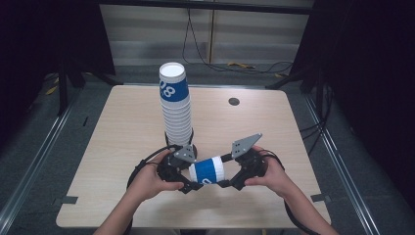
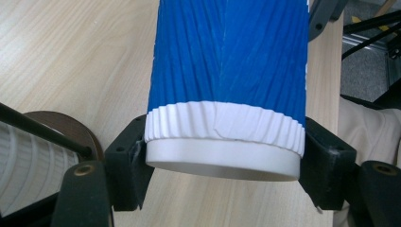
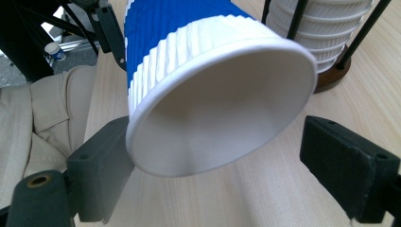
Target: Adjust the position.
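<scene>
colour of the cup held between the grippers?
The cup has a ribbed blue sleeve with white bands at both ends and a plain white rim; the left gripper view shows it best.

A blue-and-white cup (image 3: 208,94) lies mouth-first between the spread right tool (image 3: 222,165) jaws.

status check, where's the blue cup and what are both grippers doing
Left gripper shut on blue cup, cup held sideways above table. Right gripper open, jaws either side of cup's open mouth, one pad apart from it. Cup stack stands behind, apart.

Both grippers, left (image 1: 188,180) and right (image 1: 226,177), were black with blocky jaws, grey three-cornered drilled plates (brass-ringed screw holes below) and looping black cables.
</scene>
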